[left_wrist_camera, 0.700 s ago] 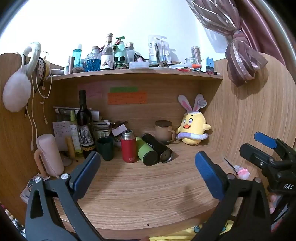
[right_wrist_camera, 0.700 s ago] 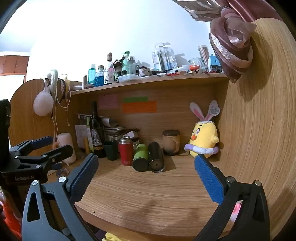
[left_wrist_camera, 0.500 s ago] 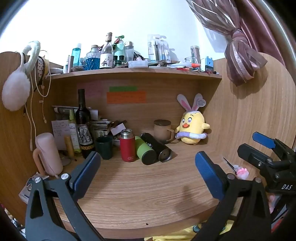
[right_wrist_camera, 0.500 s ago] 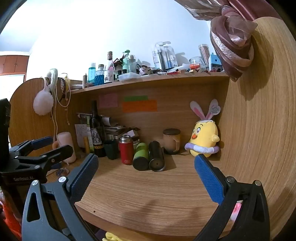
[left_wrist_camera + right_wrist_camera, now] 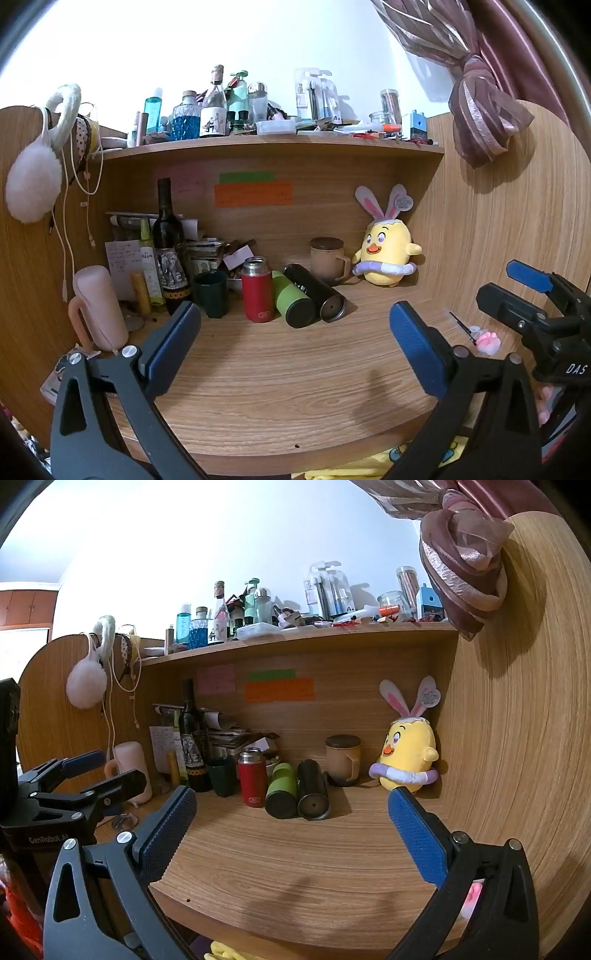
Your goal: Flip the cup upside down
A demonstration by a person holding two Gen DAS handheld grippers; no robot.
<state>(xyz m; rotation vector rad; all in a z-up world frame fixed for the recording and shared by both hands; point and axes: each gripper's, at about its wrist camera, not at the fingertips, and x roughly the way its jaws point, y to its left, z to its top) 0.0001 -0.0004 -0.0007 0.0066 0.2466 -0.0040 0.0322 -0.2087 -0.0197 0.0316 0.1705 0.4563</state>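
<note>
1. The cup, dark green, stands upright with its mouth up at the back left of the worktop, just in front of the wine bottle and just left of the red flask; in the right wrist view the same cup sits between the bottle and the red flask
2. Right of the red flask two more flasks lie on their sides, side by side with their ends toward the cameras: a green one and a black one
3. Behind them stands a tan lidded mug with its handle to the right, and further right a yellow chick plush with rabbit ears leans in the back corner
4. A pale pink pitcher stands at the far left edge of the worktop, well left of the cup
5. The left tool hangs over the front of the worktop with its blue pads spread wide and nothing between them, well apart from the cup
6. The right tool is likewise spread wide and holds nothing, over the front edge; in the left wrist view it shows at the far right
7. A shelf above the nook carries a crowd of bottles and jars
</note>
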